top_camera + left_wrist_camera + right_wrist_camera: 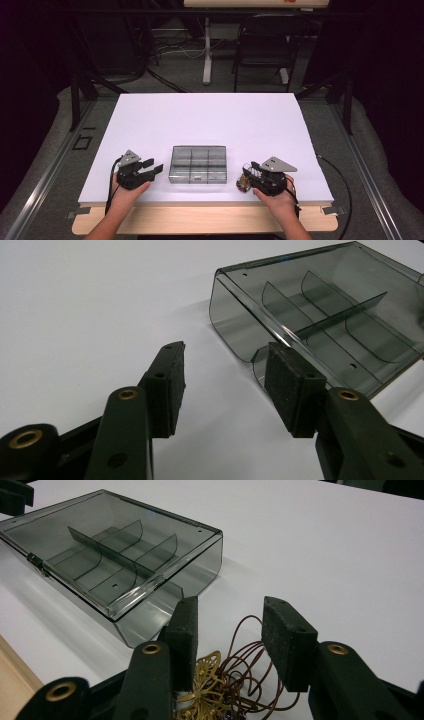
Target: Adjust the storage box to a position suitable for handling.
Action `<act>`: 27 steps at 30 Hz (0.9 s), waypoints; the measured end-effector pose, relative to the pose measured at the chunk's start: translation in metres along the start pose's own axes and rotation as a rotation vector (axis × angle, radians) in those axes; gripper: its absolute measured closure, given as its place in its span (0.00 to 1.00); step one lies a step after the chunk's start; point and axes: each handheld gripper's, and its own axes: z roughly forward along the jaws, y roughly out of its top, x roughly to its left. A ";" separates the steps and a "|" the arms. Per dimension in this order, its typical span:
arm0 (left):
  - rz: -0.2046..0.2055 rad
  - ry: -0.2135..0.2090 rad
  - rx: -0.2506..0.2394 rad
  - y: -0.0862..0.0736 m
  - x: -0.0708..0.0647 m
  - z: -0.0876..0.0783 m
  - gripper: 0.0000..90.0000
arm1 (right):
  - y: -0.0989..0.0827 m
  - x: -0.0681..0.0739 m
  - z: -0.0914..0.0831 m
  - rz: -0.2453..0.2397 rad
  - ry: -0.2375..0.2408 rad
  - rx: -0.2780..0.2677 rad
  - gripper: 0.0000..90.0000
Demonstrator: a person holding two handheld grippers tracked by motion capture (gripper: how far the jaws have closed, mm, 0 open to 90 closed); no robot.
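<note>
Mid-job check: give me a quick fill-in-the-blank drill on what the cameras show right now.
1. The clear compartment box lies on the white table with its lid ____.
2. Between the right gripper jaws lies a tangle of brown wire with a gold ____ ornament.
3. The left gripper has ____ between its open jaws.
4. The box sits ____ the two grippers.

Missing words: shut; butterfly; nothing; between
</note>
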 end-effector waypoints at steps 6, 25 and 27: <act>-0.019 -0.012 -0.001 -0.002 0.001 -0.001 0.60 | 0.001 0.004 0.002 -0.016 0.012 0.031 0.65; 0.020 -0.020 -0.012 0.000 -0.011 -0.003 0.60 | 0.008 0.019 0.009 -0.025 0.075 0.042 0.54; 0.026 -0.014 -0.007 0.001 -0.012 -0.005 0.60 | 0.007 0.020 0.010 -0.019 0.076 0.040 0.55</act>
